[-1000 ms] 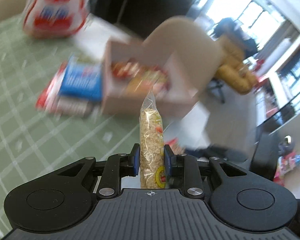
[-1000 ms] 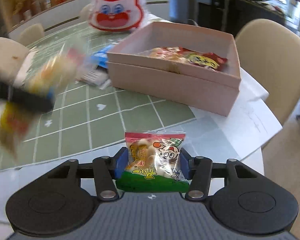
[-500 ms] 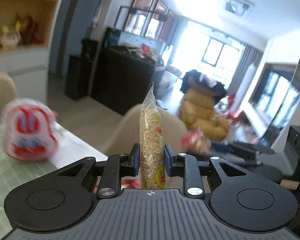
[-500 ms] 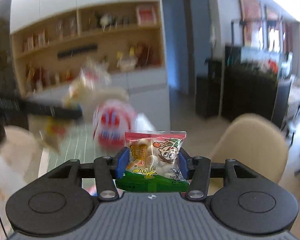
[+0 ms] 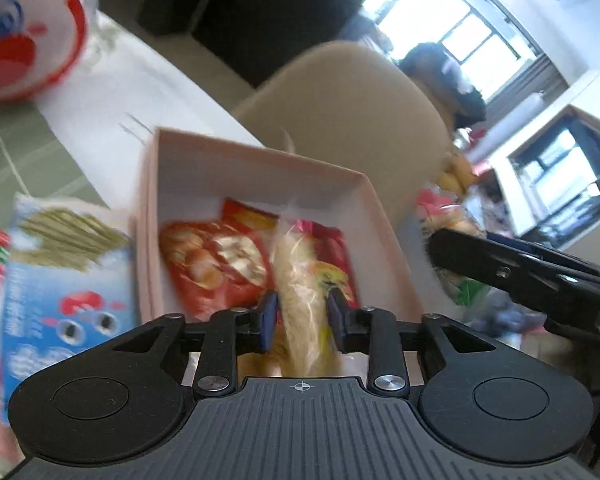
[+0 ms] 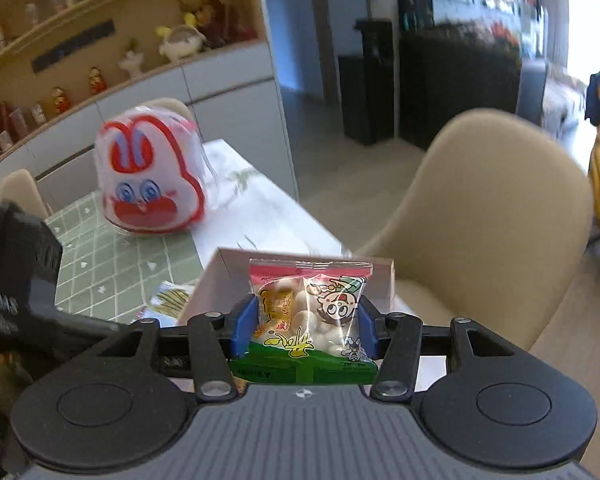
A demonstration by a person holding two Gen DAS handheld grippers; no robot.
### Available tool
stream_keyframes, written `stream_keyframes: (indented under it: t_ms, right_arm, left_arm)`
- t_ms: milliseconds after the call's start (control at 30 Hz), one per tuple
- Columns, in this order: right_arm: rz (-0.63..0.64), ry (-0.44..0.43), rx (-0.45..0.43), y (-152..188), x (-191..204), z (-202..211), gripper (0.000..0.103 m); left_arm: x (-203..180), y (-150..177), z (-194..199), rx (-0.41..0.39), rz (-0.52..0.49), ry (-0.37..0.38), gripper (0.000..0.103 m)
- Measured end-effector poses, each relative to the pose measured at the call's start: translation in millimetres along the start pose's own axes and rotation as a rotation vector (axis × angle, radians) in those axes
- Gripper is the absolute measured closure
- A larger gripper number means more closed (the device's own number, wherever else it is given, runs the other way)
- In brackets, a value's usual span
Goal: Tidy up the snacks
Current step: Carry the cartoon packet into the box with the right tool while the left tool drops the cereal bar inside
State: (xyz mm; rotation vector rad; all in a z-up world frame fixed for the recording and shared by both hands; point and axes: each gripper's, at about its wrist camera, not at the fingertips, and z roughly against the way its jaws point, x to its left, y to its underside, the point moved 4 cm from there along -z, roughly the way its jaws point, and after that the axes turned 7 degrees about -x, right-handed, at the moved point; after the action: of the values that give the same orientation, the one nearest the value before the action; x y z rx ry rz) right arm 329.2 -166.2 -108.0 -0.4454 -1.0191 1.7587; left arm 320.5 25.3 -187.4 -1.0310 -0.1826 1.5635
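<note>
Nearest, my left gripper has just been opening its jaws around a long clear bag of puffed grain; whether the pads still press it I cannot tell through the blur. The bag looks light, soft and crushable, best taken across its narrow middle. Beyond it sits the pink box, already holding red snack packets. My right gripper grips a small pillow pack of white puffs by its side edges, hovering near the box's rim. Farther left on the table stands a rabbit-faced bag.
</note>
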Motion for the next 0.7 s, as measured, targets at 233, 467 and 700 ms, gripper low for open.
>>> stream_keyframes:
  t_ms: [233, 467, 700]
  right_arm:
    - [-0.034, -0.031, 0.046, 11, 1, -43, 0.044]
    - [-0.066, -0.026, 0.064, 19, -1, -44, 0.039]
    - [0.156, -0.049, -0.018, 54, 53, -1, 0.037]
  left_arm:
    - [14, -18, 67, -0.177, -0.001, -0.082, 0.07]
    - [80, 6, 105, -0.199, 0.137, -0.383, 0.071]
    - [92, 51, 112, -0.133, 0.151, -0.413, 0.071]
